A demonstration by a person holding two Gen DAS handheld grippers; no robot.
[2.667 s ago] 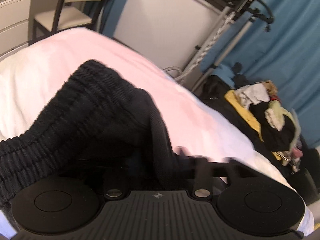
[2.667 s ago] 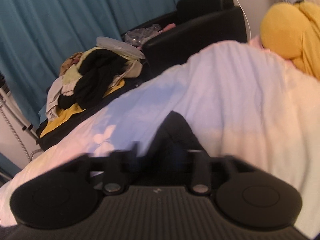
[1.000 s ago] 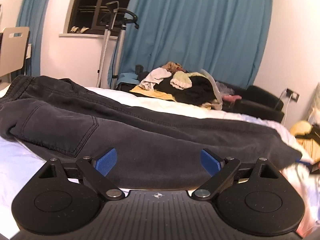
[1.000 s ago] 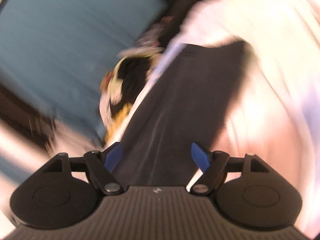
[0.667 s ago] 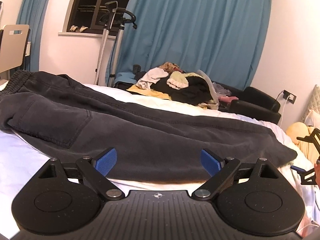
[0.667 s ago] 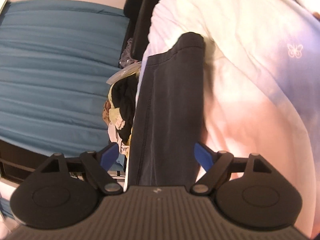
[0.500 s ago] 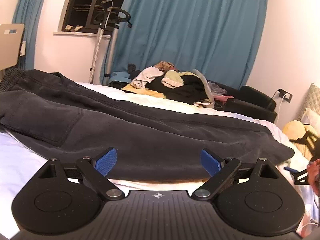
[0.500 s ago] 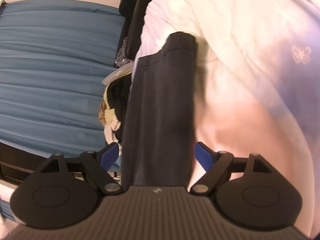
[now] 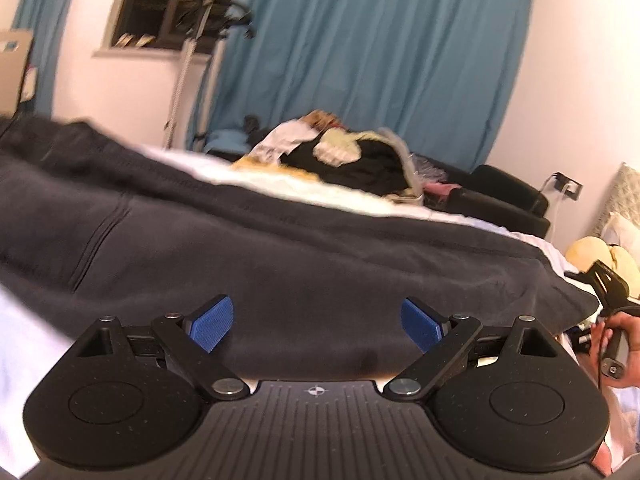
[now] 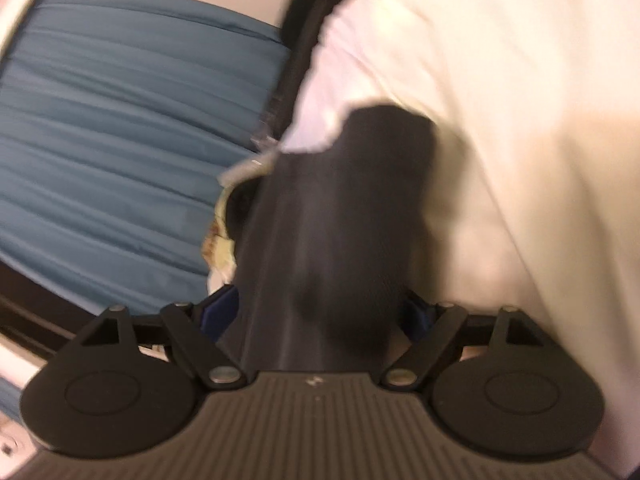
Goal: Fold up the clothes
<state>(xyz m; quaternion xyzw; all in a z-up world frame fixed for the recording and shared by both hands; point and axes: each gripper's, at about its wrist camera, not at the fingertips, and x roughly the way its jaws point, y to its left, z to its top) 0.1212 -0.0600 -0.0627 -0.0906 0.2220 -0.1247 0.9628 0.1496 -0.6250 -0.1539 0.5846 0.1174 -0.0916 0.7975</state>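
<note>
Looking along the left gripper [image 9: 316, 324], its blue pads [image 9: 210, 322] stand wide apart and hold nothing, just in front of the near edge of the dark trousers [image 9: 240, 248] spread across the white bedcover [image 9: 24, 344]; a heap of clothes [image 9: 344, 160] lies beyond, before blue curtains [image 9: 372, 52]. From the right wrist, the right gripper [image 10: 320, 316] is spread open on either side of a trouser leg [image 10: 340, 220], which runs between its fingers without being pinched, lying on the same pale cover.
</note>
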